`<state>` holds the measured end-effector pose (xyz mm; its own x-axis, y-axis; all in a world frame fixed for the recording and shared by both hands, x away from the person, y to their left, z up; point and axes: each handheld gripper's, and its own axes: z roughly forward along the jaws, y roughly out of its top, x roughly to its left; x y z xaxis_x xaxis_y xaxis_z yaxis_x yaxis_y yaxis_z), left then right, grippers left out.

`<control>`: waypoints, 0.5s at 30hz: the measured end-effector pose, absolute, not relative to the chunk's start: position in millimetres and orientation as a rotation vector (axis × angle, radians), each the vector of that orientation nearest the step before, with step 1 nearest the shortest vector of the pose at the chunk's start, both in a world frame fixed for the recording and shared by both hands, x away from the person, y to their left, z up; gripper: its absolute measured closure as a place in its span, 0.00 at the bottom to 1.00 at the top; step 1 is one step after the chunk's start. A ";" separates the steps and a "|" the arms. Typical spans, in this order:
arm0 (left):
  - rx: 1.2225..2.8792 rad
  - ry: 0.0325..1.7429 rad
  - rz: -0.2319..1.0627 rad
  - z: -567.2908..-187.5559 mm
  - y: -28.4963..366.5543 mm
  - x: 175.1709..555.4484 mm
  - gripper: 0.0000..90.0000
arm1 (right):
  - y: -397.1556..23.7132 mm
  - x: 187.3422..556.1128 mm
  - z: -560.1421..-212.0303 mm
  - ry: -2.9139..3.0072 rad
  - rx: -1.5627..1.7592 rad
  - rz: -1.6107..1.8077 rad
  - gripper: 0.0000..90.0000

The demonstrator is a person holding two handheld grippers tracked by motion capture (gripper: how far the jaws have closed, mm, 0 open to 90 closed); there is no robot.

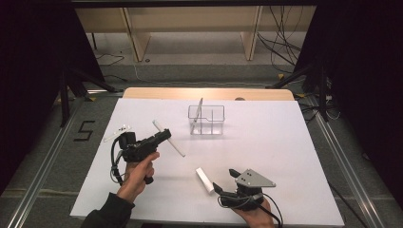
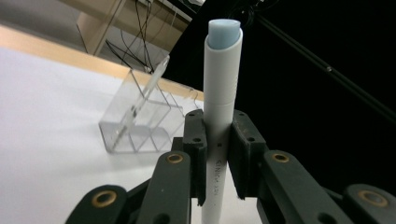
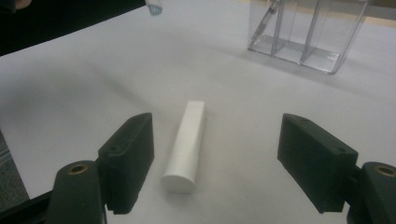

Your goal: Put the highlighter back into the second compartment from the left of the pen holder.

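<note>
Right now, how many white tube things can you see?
2. One long white tube is held in the left claw, lifted above the table. One short white cap lies flat on the table between the right claw's open jaws.

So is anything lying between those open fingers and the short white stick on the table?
Nothing visible: the white stick lies on bare table just ahead of the right gripper's open fingers, apart from both.

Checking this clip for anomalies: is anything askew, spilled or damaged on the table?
Nothing looks damaged or spilled. The white cap lies loose on the white table, between the open right tongs. The left tongs grip the uncapped white pen. One pen leans in the clear organizer.
</note>
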<state>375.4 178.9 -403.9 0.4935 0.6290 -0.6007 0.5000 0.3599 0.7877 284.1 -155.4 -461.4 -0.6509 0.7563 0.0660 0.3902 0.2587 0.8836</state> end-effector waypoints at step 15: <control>1.362 1.073 0.240 -373.9 145.5 418.3 0.87 | -156.6 282.8 -462.8 2.177 1.079 1.350 0.22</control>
